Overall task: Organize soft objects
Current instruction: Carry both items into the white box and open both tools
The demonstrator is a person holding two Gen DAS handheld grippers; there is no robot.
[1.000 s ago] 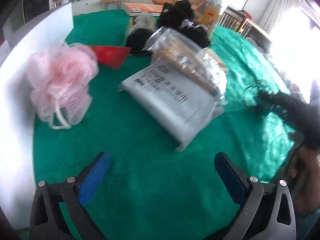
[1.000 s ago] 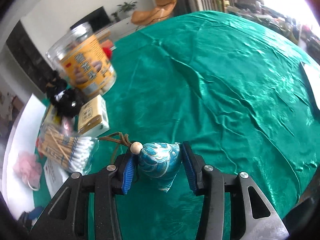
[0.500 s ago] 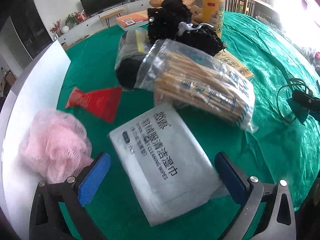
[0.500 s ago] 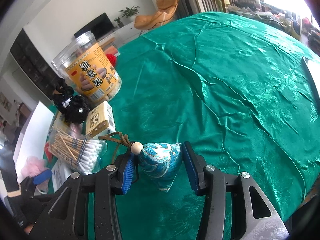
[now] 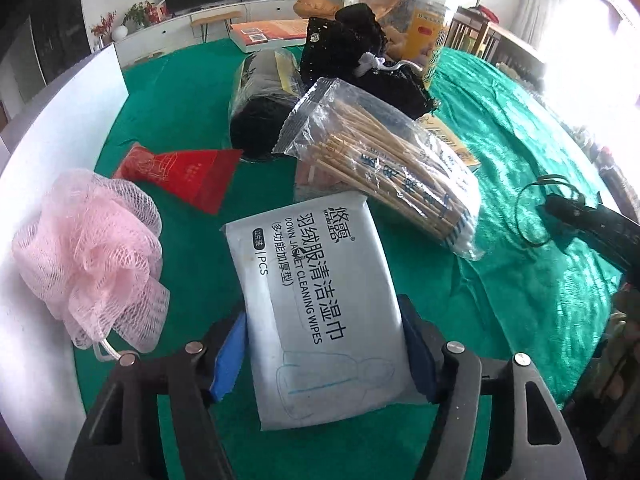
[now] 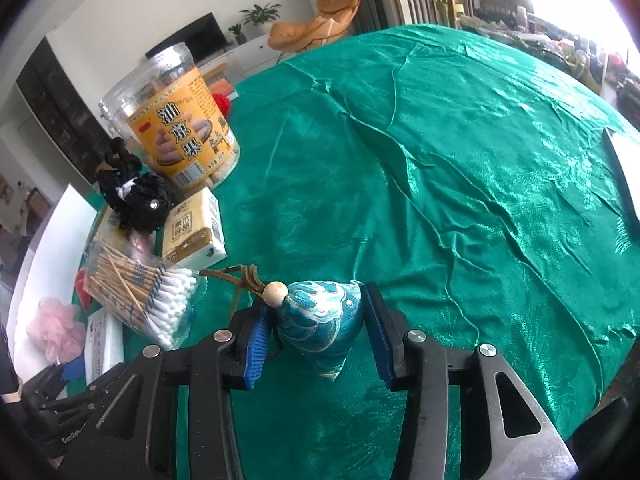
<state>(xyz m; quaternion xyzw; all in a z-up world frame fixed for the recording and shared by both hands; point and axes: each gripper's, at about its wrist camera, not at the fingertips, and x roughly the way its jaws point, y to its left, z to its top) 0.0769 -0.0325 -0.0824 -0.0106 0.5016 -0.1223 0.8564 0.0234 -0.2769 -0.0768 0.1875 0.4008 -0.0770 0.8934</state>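
A white pack of cleaning wipes (image 5: pixel 316 280) lies on the green tablecloth (image 5: pixel 520 160). My left gripper (image 5: pixel 320 356) straddles its near end. The jaws are closing, and both blue pads (image 5: pixel 230 356) touch the pack's long edges. A pink mesh bath puff (image 5: pixel 92 248) rests to the left, against a white board (image 5: pixel 40 152). My right gripper (image 6: pixel 316 332) is shut on a blue embroidered sachet (image 6: pixel 320 324) with a wooden bead and brown cord. Its jaws are tightening slightly. The sachet points tip-down just above the cloth.
Behind the wipes lie a bag of cotton swabs (image 5: pixel 384 168), a red pouch (image 5: pixel 180 168), a roll of black bags (image 5: pixel 256 112), a black knitted item (image 5: pixel 352 52) and a snack jar (image 6: pixel 180 120). A tissue pack (image 6: pixel 196 228) sits nearby. The cloth to the right (image 6: pixel 480 160) is bare.
My left gripper moved forward over the wipes pack and its jaws narrowed from wide open onto the pack's sides. My right gripper stayed in place holding the sachet.
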